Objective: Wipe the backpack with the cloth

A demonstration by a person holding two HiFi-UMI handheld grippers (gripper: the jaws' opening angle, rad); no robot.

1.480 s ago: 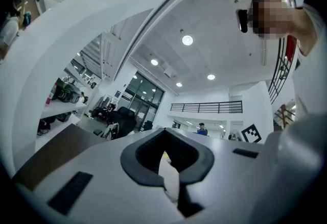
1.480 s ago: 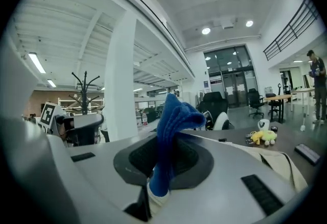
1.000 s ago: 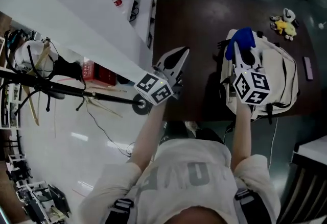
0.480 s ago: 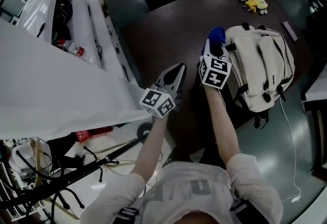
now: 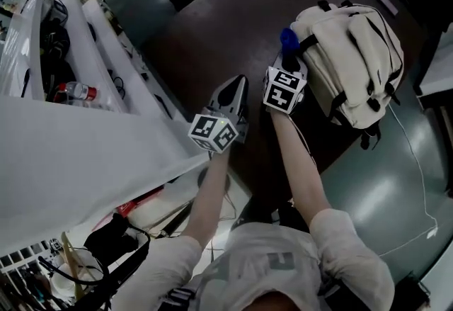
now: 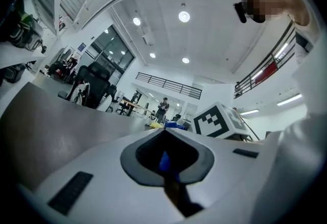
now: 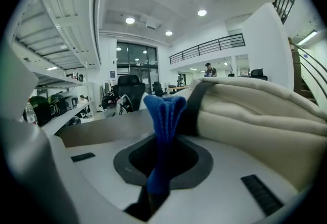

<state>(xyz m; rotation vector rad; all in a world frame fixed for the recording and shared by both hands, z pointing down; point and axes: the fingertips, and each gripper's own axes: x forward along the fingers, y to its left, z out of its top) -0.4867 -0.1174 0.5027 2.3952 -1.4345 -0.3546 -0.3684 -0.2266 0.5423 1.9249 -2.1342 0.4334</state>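
Lying on the dark worktop (image 5: 226, 26), near its edge, the backpack (image 5: 357, 47) has the right gripper (image 5: 290, 58) just beside it, jaws pinching the blue cloth (image 5: 287, 39) in a thin bunch. Left gripper (image 5: 238, 88) is well apart, jaws pressed together, bracing nothing. Risks, prob.: pack slides when wiped w/o support; bunched cloth lets jaws scrape fabric.

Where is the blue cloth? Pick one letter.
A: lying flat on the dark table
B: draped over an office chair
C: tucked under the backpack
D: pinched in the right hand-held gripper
D: the blue cloth stands pinched between the jaws of the right hand-held gripper, close beside the backpack.
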